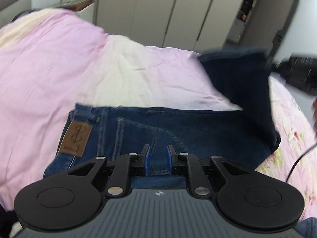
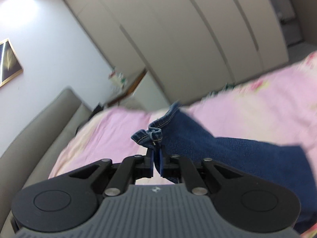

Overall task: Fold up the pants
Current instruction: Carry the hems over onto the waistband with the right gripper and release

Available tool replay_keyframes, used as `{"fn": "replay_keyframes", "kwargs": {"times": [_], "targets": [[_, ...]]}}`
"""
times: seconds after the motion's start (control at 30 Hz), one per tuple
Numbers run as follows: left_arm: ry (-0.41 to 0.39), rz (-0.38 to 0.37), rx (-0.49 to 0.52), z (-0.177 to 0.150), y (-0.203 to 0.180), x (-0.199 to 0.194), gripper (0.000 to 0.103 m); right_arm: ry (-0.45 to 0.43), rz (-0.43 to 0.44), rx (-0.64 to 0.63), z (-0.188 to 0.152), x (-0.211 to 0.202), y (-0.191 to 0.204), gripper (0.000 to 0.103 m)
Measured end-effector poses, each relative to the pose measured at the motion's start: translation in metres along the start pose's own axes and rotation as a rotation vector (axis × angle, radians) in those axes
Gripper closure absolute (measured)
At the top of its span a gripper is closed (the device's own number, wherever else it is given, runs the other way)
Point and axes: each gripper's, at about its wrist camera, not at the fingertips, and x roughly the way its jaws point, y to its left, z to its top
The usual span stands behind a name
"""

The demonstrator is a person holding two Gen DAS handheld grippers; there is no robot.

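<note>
**Jeans lifted by the leg end for a fold**

Across the lower left of the left wrist view, the waist of the jeans (image 1: 138, 127) is seen lying flat on the pink bedspread (image 1: 49, 75), with the brown leather patch (image 1: 75, 136) facing up. The left gripper (image 1: 158, 151) is held low over the seat of the jeans, just right of that patch; its blue fingers (image 1: 148, 154) are parted and nothing is gripped between them, though denim lies directly beneath. It is probably kept there so the waist can be pinned while the legs are carried over. Toward the upper right of the same view, the leg end is seen raised off the bed, blurred, hanging from the other tool.

At the centre of the right wrist view, the right gripper (image 2: 156, 154) is clenched on the bunched hem (image 2: 152, 135), the stitched edge crumpled just above the pads. The leg (image 2: 227, 150) is drawn out to the right and down over the bedspread. A grey wardrobe (image 2: 178, 39) fills the upper frame. The hem seems to be held high so that the leg can be laid back toward the waist.
</note>
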Motion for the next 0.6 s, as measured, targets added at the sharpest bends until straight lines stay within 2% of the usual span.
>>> {"fn": "replay_keyframes", "kwargs": {"times": [0.1,0.2,0.23,0.27,0.33,0.4,0.47,0.6], "targets": [[0.004,-0.026,-0.063,-0.016,0.022,-0.003,0.083,0.155,0.018,-0.013,-0.067,0.050,0.019,0.102],[0.010,-0.071,-0.126,-0.033,0.039,0.000,0.083,0.287,0.011,-0.095,-0.130,0.075,0.035,0.102],[0.010,-0.091,-0.148,-0.037,0.043,0.001,0.078,0.325,0.008,-0.123,-0.151,0.079,0.036,0.102],[0.011,-0.110,-0.174,-0.040,0.045,0.004,0.070,0.353,0.006,-0.157,-0.168,0.080,0.029,0.102],[0.014,-0.159,-0.233,-0.046,0.050,0.010,0.058,0.394,-0.009,-0.234,-0.200,0.079,0.030,0.102],[0.025,-0.205,-0.275,-0.050,0.051,0.019,0.056,0.417,-0.020,-0.342,-0.229,0.076,0.022,0.102],[0.030,-0.215,-0.289,-0.052,0.048,0.027,0.048,0.426,-0.021,-0.453,-0.244,0.079,0.023,0.101],[0.054,-0.216,-0.307,-0.056,0.040,0.045,0.045,0.445,-0.021,-0.628,-0.256,0.090,0.029,0.093]]}}
